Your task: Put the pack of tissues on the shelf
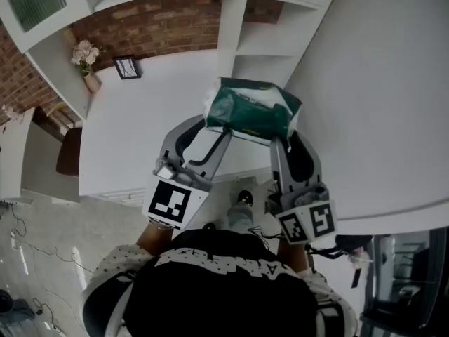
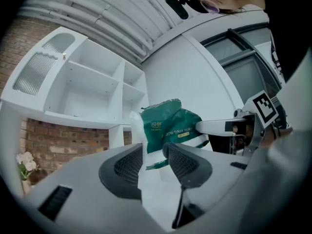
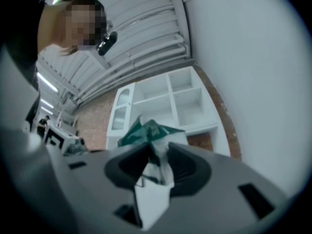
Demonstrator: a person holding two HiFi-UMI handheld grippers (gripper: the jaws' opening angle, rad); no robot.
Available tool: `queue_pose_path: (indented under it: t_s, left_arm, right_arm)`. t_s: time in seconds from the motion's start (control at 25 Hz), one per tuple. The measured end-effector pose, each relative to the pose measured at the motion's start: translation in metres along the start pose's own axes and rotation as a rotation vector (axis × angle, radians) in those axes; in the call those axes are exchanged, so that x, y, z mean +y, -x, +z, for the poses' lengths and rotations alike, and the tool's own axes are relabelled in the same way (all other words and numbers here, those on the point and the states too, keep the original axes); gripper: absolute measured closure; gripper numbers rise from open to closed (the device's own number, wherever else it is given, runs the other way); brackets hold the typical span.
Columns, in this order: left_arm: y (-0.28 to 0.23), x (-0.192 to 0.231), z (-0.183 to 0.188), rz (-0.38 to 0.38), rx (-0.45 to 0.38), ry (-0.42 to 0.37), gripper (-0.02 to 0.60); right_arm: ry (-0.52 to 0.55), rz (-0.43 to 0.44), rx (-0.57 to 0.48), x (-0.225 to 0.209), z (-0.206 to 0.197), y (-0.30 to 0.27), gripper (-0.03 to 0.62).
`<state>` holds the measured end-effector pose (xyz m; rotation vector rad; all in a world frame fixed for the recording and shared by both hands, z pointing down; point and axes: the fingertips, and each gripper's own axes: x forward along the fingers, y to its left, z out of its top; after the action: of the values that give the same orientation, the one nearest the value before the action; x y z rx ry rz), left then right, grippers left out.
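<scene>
Here left tongs (image 2: 153, 151), right tongs (image 3: 158, 151) pinch the tissue pack (image 1: 252, 111); only left gripper view shows lettering (image 2: 178, 134).

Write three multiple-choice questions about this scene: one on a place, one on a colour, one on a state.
1. Where is the pack of tissues? A. in a basket B. in a sink C. in the air, between the left gripper and right gripper
2. What colour is the pack? A. green and white B. red C. yellow
3. How is the left gripper? A. open, empty B. shut on the pack C. out of view
Key: 1 C, both hold it over the white counter; 2 A, green wrapper, white ends; 3 B, its jaws press the white end.
</scene>
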<state>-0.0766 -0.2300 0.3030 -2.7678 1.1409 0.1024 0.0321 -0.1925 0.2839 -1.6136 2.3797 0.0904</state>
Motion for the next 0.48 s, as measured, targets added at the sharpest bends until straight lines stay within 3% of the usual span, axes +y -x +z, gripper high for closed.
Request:
queue_pose_path:
  t_s: [0.48]
  left_arm:
    - [-0.051,0.008,-0.001,0.053,0.000,-0.033,0.393]
  right_arm:
    - [-0.015,0.057,-0.020,-0.048,0.000,-0.032,0.448]
